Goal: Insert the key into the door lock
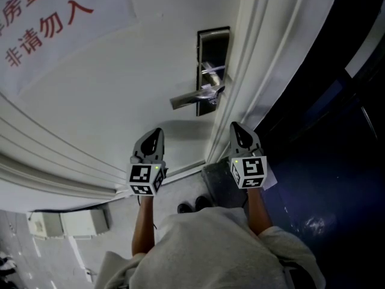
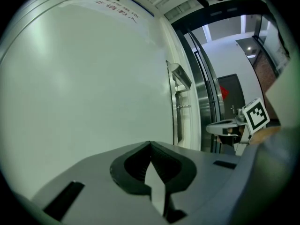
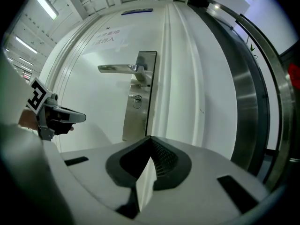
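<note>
White door [image 3: 89, 102], dark glossy floor [image 1: 337, 179].
A red-lettered notice [image 3: 108, 36] hangs ahead of the jaws; steel framing [image 3: 255, 97] to their right, strip lights [image 3: 45, 3] up left.

One door [image 1: 120, 89] is counted. On the door are found one lever handle [image 1: 186, 99], one lock plate [image 1: 212, 41], one keyhole [image 3: 136, 99] and one paper notice [image 1: 54, 23]. Before the door two tools are counted, the left gripper [image 1: 157, 132] and the right gripper [image 1: 236, 127].

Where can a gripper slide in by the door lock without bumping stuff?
The bare door panel lies left of the lock plate, under the handle, toward the left gripper. It is crowded right of the plate, where the door frame sits close.
</note>
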`<state>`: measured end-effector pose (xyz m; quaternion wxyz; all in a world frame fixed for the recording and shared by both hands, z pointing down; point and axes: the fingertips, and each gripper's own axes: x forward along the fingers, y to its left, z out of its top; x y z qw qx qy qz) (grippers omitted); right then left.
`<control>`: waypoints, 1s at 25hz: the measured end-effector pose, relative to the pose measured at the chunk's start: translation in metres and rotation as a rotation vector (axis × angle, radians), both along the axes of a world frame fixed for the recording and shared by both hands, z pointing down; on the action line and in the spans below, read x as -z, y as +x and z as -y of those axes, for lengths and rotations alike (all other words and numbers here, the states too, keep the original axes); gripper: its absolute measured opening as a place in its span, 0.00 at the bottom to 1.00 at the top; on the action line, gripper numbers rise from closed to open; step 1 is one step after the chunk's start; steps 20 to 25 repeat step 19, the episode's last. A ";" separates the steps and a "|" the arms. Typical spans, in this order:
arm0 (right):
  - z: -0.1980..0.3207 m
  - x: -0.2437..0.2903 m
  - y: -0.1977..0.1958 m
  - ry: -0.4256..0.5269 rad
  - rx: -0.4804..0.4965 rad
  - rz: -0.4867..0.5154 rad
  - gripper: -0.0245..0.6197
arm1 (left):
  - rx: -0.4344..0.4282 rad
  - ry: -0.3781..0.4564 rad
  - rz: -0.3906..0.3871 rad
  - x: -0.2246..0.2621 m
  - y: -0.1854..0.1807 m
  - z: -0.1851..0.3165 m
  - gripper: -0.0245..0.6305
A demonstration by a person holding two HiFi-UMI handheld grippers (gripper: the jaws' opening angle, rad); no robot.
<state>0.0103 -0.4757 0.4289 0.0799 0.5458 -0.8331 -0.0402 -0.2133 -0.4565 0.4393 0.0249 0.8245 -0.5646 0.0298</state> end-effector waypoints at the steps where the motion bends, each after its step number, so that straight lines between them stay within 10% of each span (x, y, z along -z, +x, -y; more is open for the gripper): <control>1: 0.000 0.000 0.000 0.000 0.001 0.001 0.07 | 0.000 0.000 0.001 0.000 0.000 0.000 0.06; 25: 0.000 0.003 -0.009 0.004 0.016 -0.011 0.07 | -0.002 0.001 -0.004 -0.003 0.002 -0.002 0.06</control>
